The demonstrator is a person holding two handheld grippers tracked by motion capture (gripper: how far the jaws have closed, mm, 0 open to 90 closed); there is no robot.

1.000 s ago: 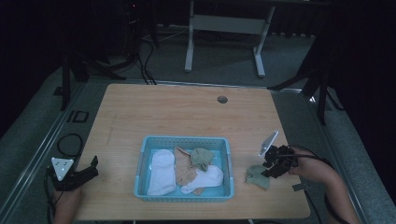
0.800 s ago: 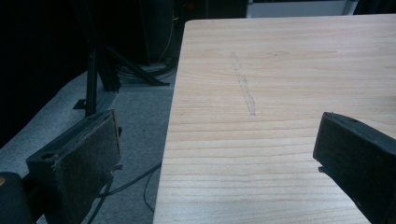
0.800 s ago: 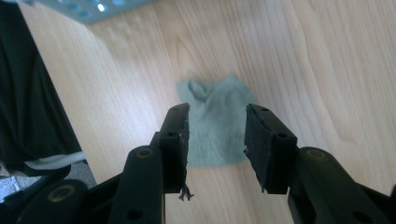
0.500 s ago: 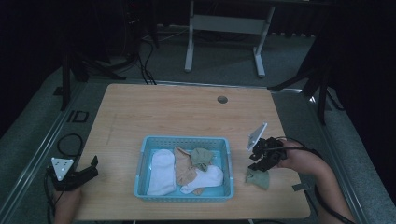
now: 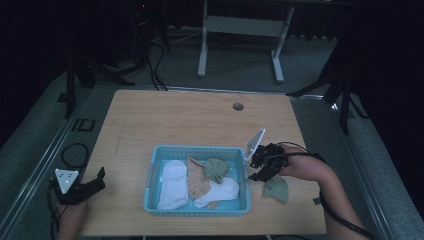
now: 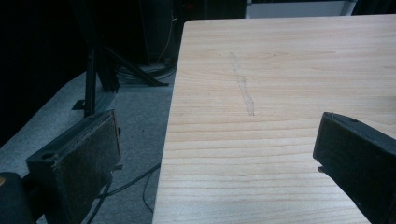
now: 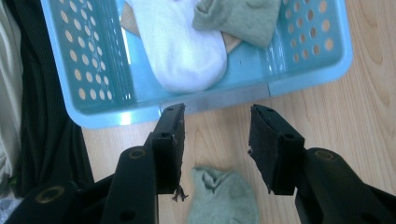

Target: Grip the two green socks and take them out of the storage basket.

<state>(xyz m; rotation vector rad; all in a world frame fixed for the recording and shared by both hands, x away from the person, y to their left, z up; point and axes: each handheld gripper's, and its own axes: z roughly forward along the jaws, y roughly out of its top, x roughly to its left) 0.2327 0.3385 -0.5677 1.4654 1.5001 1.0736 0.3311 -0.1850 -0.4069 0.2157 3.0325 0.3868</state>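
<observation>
Right gripper [image 7: 215,144] hangs just above the table beside the basket's right-hand wall, jaws parted about halfway with nothing between the pads; they have just been opening. Green sock [image 7: 223,196] lies loose on the bare wood beneath and slightly behind the jaws, crumpled, its cuff end toward the basket and apart from the rim; in the high view the same green sock [image 5: 276,189] sits just right of the blue basket [image 5: 197,150], near the table's front edge. Left gripper [image 5: 82,186] rests at the table's front left corner, well apart from the work, jaws wide and empty over plain wood. Judged step: sorting socks between basket and table, with this sock set down outside and the gripper now pointing back at the basket. Basket holds a white sock [image 5: 172,184] at left, a tan sock [image 5: 196,181] in the middle, a second white sock [image 5: 220,190] and a second green sock [image 5: 216,169] lying across them. Next move would probably call for reaching over the perforated wall and lowering onto one sock only; the overlap of the pile makes a double pick likely unless an exposed edge is pinched. Socks look soft and limp and will likely sag when lifted.
</observation>
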